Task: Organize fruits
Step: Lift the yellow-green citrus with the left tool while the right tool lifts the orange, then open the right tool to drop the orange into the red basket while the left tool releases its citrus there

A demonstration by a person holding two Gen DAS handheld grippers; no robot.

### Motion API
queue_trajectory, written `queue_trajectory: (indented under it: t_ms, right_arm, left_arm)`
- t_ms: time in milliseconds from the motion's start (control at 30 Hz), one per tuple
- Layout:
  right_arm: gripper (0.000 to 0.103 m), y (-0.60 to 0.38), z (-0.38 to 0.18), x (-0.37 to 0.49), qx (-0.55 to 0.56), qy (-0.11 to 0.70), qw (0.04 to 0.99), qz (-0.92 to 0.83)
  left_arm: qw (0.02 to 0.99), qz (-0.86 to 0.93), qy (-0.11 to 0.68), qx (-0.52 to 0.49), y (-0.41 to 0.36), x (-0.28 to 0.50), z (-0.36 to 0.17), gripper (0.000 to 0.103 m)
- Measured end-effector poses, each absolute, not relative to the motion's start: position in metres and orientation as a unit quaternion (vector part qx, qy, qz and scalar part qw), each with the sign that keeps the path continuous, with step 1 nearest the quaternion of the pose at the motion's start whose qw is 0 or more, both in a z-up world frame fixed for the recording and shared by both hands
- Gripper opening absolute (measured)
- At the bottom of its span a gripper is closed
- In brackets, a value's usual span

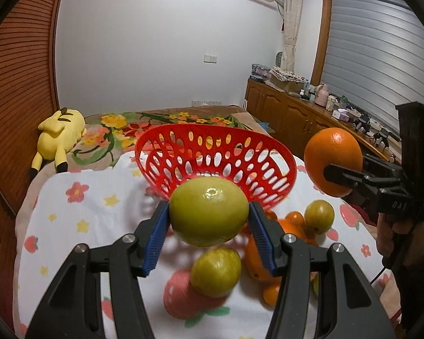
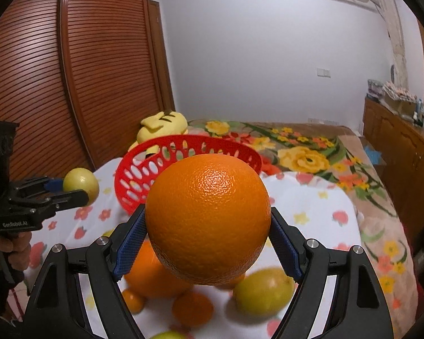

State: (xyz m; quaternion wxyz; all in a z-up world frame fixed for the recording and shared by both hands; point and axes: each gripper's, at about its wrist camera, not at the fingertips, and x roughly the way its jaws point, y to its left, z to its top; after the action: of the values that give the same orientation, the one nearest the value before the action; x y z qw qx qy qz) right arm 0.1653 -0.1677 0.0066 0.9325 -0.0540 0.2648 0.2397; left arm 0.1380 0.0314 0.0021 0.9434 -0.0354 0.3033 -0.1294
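Both tongs are loaded right now. The left gripper is clamped on a green lemon, blue ribbed pads pressing at 9 and 3 o'clock across its widest part. The right gripper pinches a big orange the same way, jaws spread a lot wider because the fruit is fatter. Both fruits hang in the air above the bed, with the red basket sitting tilted just past them at 12 o'clock.

Handling-wise I'd guess the orange is the heavier one, firm, with pebbly skin that gives the pads decent bite. The lemon looks smoother and waxier, so probably more prone to slipping if squeezed off-centre. Round stuff rolls, so gripping across the middle seems the safe bet.

The basket is thin rigid plastic full of oval holes, likely light enough to tip or scoot on the soft flowered sheet if a fruit drops in hard. More small oranges and green fruit sit loose on the sheet under the tongs.
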Motion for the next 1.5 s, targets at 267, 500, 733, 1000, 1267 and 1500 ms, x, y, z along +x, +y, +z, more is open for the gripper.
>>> queue_trajectory:
  t_ms: [267,500,733,1000,1267,1500]
  right_arm:
    - [0.084,-0.156,0.013,0.201,-0.079,0.281,0.921,0.259]
    - [0.084,-0.139,0.006,0.236,-0.115,0.303,0.908,0.264]
    - [0.084,-0.120,-0.009,0.251,-0.175,0.330,0.887,0.270]
    - [0.084,-0.108,-0.024,0.261,-0.222,0.368,0.859,0.278]
    - [0.084,-0.103,-0.035,0.270,-0.247,0.385,0.845,0.275]
    - [0.084,-0.098,-0.043,0.276,-0.246,0.395,0.842,0.272]
  left_arm:
    - [0.942,-0.124,0.310,-0.034,0.036,0.169,0.002,0.055]
    - [0.940,-0.122,0.317,-0.031,0.039,0.196,0.001,0.055]
    - [0.937,-0.124,0.326,-0.022,0.037,0.216,-0.006,0.055]
    - [0.933,-0.129,0.336,-0.016,0.033,0.227,-0.015,0.055]
    - [0.930,-0.127,0.344,-0.016,0.033,0.232,-0.022,0.055]
    - [0.930,-0.127,0.345,-0.013,0.029,0.233,-0.022,0.056]
